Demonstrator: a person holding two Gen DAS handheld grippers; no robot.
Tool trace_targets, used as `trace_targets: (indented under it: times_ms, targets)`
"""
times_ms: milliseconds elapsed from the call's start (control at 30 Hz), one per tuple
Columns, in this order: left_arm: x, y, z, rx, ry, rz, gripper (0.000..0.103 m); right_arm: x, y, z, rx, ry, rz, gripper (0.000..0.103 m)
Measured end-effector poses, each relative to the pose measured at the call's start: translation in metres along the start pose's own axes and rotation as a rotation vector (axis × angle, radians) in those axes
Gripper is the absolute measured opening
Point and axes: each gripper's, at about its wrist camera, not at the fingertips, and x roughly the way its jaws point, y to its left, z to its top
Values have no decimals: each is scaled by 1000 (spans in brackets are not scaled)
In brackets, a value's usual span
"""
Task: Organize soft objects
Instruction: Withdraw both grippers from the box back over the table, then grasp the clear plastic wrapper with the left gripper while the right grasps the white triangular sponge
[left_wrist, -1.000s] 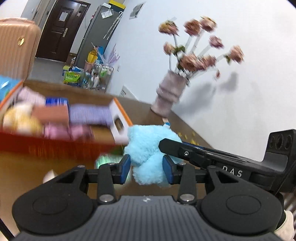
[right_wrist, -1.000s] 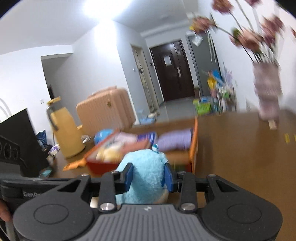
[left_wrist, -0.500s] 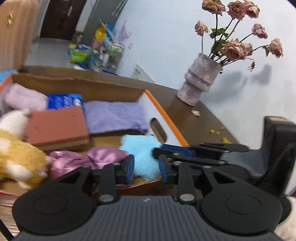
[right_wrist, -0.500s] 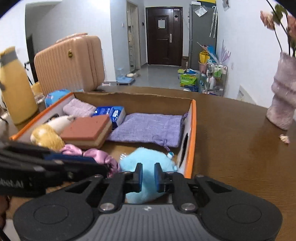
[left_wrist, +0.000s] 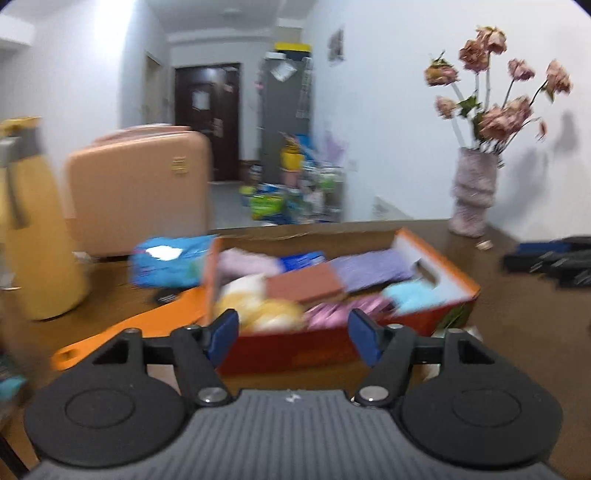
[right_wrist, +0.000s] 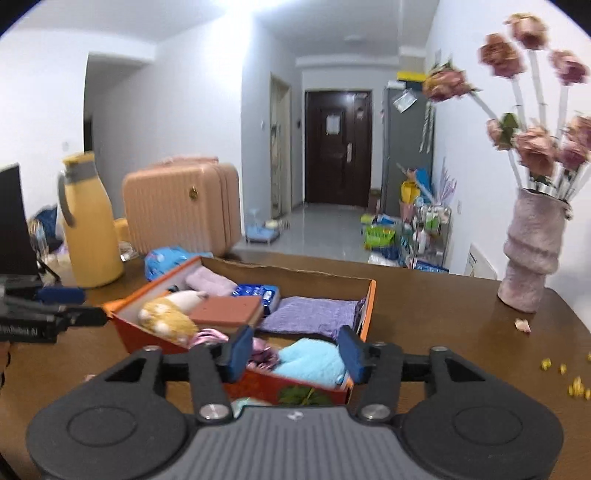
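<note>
Brown wooden worktop (right_wrist: 443, 314). Orange box (right_wrist: 364, 317) at centre; vase (right_wrist: 532, 254) at 2 o'clock, yellow flask (right_wrist: 90, 225) and blue packet (right_wrist: 166, 258) at 10, crumbs (right_wrist: 576, 387) at 4.

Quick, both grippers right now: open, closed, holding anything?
Left gripper: open, holding nothing, in front of the orange box.
Right gripper: open, holding nothing; the light blue plush lies in the box beyond it.

The right gripper (right_wrist: 295, 352), jaws spread wide and empty, hovers over the near end of the orange cardboard box (right_wrist: 371, 295), where the light-blue plush toy (right_wrist: 314, 360) lies beside a pink satin cloth (right_wrist: 260, 350).
</note>
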Motion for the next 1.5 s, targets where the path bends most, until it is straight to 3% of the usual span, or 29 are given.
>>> trace_targets:
  times_ms: [100, 200, 400, 533, 633, 967, 1267, 1433, 1500]
  targets:
    - [-26, 13, -29, -30, 14, 64, 78, -25, 12, -29, 31, -44, -4, 60]
    - [-51, 23, -58, -44, 22, 98, 82, -40, 26, -61, 60, -29, -9, 69]
    - [-85, 41, -95, -137, 44, 70, 83, -68, 52, -116, 168, -26, -33, 71]
    - [-87, 36, -105, -109, 60, 69, 83, -79, 64, -137, 203, -7, -14, 72]
    - [-86, 33, -108, -107, 76, 53, 83, -83, 72, -140, 182, -8, -44, 72]
    - [-66, 23, -111, -102, 114, -4, 83, -74, 79, -142, 195, 13, -23, 72]
    - [-36, -8, -103, -39, 136, -141, 84, -59, 67, -141, 223, 45, -35, 72]
    - [-21, -1, -100, -73, 137, -148, 84, -48, 65, -138, 211, 63, -33, 72]
    - [-17, 13, -95, -110, 132, -112, 83, -43, 65, -136, 204, 70, -26, 72]
